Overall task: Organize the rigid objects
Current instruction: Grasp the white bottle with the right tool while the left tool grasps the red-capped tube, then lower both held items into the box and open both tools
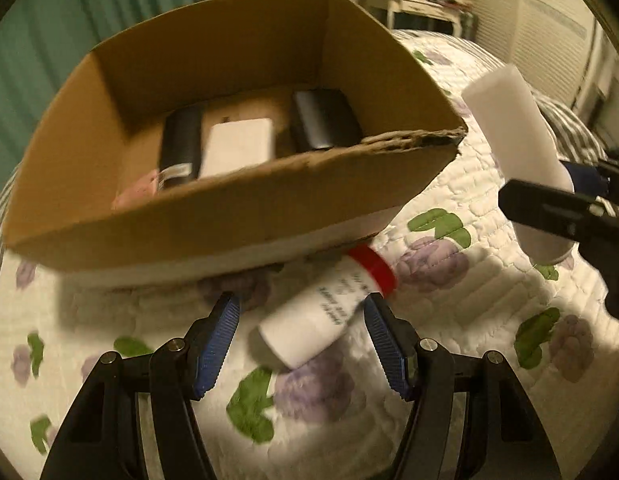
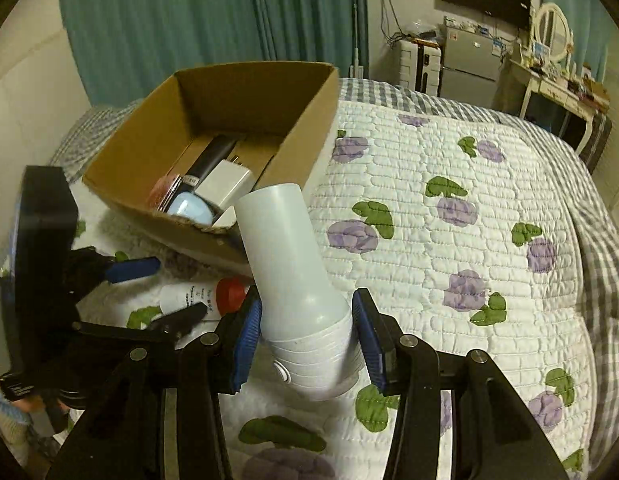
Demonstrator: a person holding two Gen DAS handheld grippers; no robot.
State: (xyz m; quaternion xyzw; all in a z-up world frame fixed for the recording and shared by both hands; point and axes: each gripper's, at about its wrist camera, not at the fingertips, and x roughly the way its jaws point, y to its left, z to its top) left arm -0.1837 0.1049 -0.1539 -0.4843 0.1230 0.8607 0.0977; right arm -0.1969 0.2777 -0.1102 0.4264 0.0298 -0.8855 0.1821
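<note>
Brown cardboard box [image 1: 237,216], white red-capped bottle [image 1: 325,304], white quilt [image 2: 449,240] with purple flowers, green leaves.

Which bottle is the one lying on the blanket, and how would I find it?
Find the cardboard box on the flowered quilt. Just in front of its near wall lies a small white bottle, on its side between the open fingers of the left hand-held gripper. Its red cap sets it apart from the bigger, all-white bottle in the right hand-held gripper.
</note>
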